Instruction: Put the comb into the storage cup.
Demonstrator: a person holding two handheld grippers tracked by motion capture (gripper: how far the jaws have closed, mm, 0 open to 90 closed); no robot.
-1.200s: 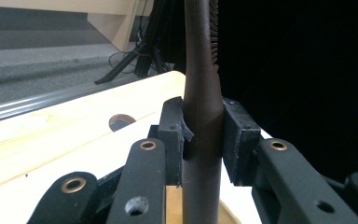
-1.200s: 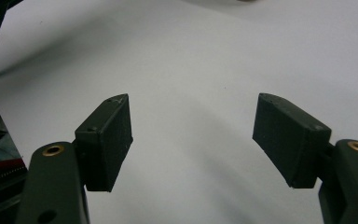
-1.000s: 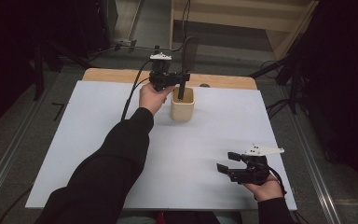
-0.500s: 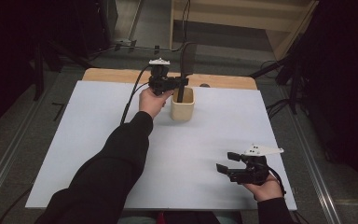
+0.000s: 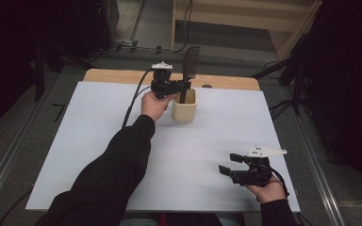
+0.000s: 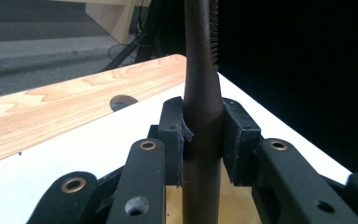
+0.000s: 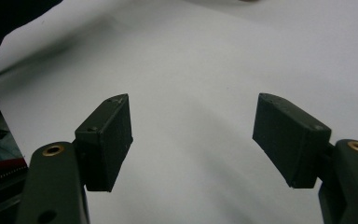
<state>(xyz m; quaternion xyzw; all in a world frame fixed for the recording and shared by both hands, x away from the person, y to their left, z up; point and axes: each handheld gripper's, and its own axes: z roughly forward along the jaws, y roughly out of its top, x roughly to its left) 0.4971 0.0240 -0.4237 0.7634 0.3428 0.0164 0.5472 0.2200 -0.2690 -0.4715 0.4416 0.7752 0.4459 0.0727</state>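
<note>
A: The left tongs (image 5: 181, 87) are seen at the far side of the bench (image 5: 99, 141), clamped on the handle of a dark brush (image 5: 190, 63). In the left gripper view, the handle (image 6: 203, 116) is pressed between both pads (image 6: 172, 128) and is held upright.

B: And where is the brush placed?

A: Its lower end is seen inside a beige cup (image 5: 185, 107), which stands on the white sheet near the far edge, just right of the left hand (image 5: 153, 103). The flat head is raised above the cup's rim, with a wooden strip (image 5: 122, 76) lying behind it.

B: What is shown of the other hand?

A: The right tongs (image 5: 227, 165) are held low over the near right corner, well apart from the cup. Their jaws are spread wide, with nothing between the pads (image 7: 109, 140), and bare white sheet is seen beyond them.
</note>
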